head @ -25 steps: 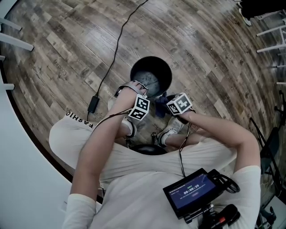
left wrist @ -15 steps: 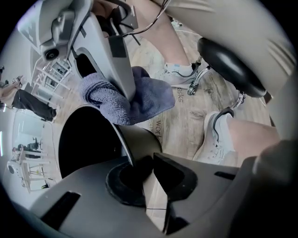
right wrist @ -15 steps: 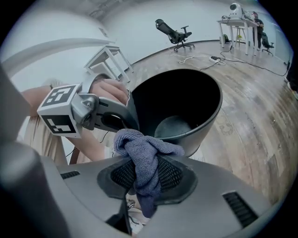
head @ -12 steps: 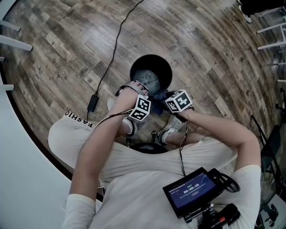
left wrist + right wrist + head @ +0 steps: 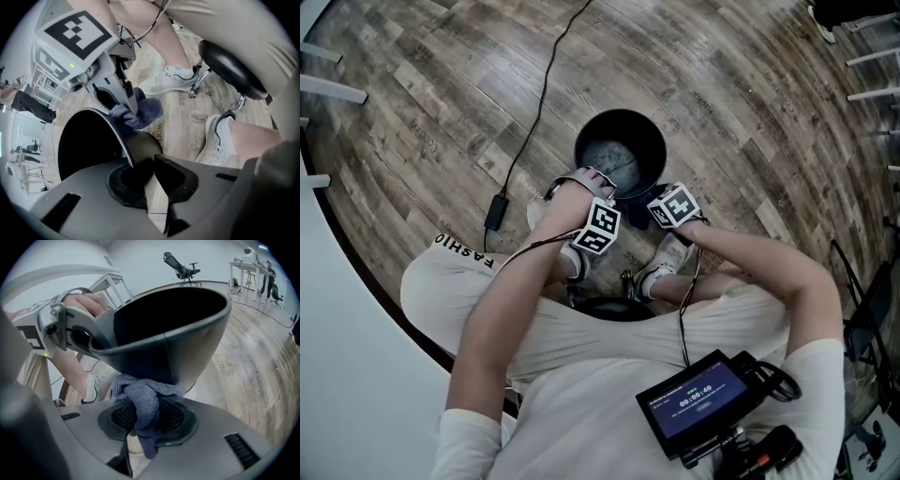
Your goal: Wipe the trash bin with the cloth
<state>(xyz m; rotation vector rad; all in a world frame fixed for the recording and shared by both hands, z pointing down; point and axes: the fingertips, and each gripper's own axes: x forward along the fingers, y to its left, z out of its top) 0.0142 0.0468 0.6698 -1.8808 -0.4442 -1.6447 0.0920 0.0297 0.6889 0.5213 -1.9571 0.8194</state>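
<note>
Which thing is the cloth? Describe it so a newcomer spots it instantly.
Find the black trash bin standing on the wood floor. Against its outer wall, the right gripper pinches a bunched blue-grey cloth, the only soft, fuzzy thing among hard, smooth black parts.

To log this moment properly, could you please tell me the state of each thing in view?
Trash bin: open-topped, rim clamped.
Left gripper: jaws have just been closing, now shut with the bin's rim between them.
Cloth: bunched, pressed against the bin's outer wall.
Right gripper: shut on the cloth.
Screen: lit.
</note>
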